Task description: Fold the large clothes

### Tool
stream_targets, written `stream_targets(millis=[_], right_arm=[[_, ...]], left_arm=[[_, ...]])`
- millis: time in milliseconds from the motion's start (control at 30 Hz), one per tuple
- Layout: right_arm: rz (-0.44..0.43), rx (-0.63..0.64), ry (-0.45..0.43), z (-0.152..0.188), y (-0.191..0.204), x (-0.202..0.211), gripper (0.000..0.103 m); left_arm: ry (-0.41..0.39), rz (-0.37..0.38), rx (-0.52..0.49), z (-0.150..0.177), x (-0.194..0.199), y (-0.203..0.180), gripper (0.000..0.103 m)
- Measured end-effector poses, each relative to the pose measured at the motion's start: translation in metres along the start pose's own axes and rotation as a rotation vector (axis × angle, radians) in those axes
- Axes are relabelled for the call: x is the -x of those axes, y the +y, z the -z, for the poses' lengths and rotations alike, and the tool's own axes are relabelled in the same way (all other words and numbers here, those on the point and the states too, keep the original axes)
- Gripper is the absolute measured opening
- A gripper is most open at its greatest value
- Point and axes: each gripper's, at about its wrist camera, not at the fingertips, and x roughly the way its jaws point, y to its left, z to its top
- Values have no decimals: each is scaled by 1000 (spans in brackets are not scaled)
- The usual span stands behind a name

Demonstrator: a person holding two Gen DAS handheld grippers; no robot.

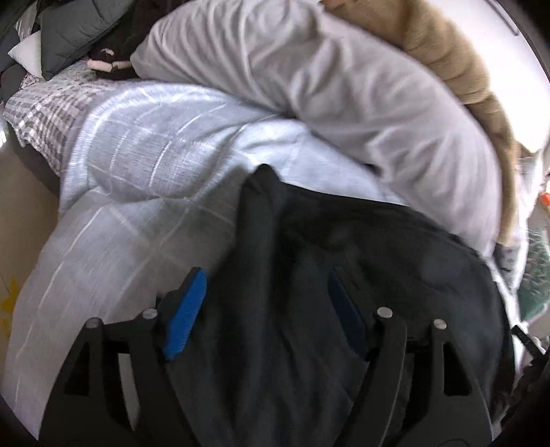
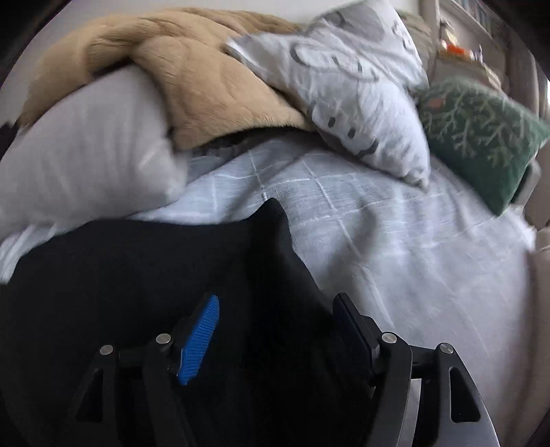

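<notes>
A large dark garment point(image 1: 361, 247) lies spread on a pale blue checked bedcover point(image 1: 147, 154). One corner of it stands up in a peak ahead of the fingers. My left gripper point(image 1: 268, 282) hovers over its left edge, open, and its blue pads stand wide apart with the cloth lying loose between them. In the right wrist view the same black garment point(image 2: 137, 268) fills the lower left, on the bedcover point(image 2: 395, 233). My right gripper point(image 2: 275, 302) is open over the garment's right edge, and neither pad presses on the cloth.
A white pillow point(image 1: 326, 86) and a tan fleece blanket point(image 2: 192, 79) are heaped behind the garment. A grey-patterned pillow point(image 2: 361, 89) and a green cushion point(image 2: 481, 137) lie at the far right. Dark padded clothes point(image 1: 75, 31) are piled far left, beside the bed's edge and floor point(image 1: 20, 213).
</notes>
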Motion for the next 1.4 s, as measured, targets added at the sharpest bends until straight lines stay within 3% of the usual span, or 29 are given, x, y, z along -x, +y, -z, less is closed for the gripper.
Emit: stream_targets(millis=[167,300,333,400,533,667,800,867,967,1167,1267,1400], right_arm=[[-121,-20,29,47,16,55,70],[-204,-5,118,91,34,62,70],[-200,7,151,102,34,60,70],[-155,23,247,123,27,50,70],[-166,-27,308,138,5,69,70],[-109,-89,288,143,-15,105,72],[-189,-214,258,160,-42,125,82],[-220,-275,272,167,-55,122,82],[-280,-387,290,173,-69,113,82],[-412,-587,264,178,-84,84,82],[-417,-682,231,176,-84,68,82],[-440,-865,176,173,-88,52,74]], left_arm=[[5,87,-73,49,57,-38,80],[111,132,-173,98,66,-60,81],[150,124,-188,108,62,-61,82],[321,45,-234,133,44,-56,81],[319,-23,-253,141,76,-45,81],[319,20,-141,142,116,-19,81],[323,90,17,153,132,19,83],[376,128,107,161,127,36,83],[433,251,247,169,111,53,83],[364,294,480,179,75,69,81],[241,256,584,177,65,80,62],[154,247,701,179,58,89,58]])
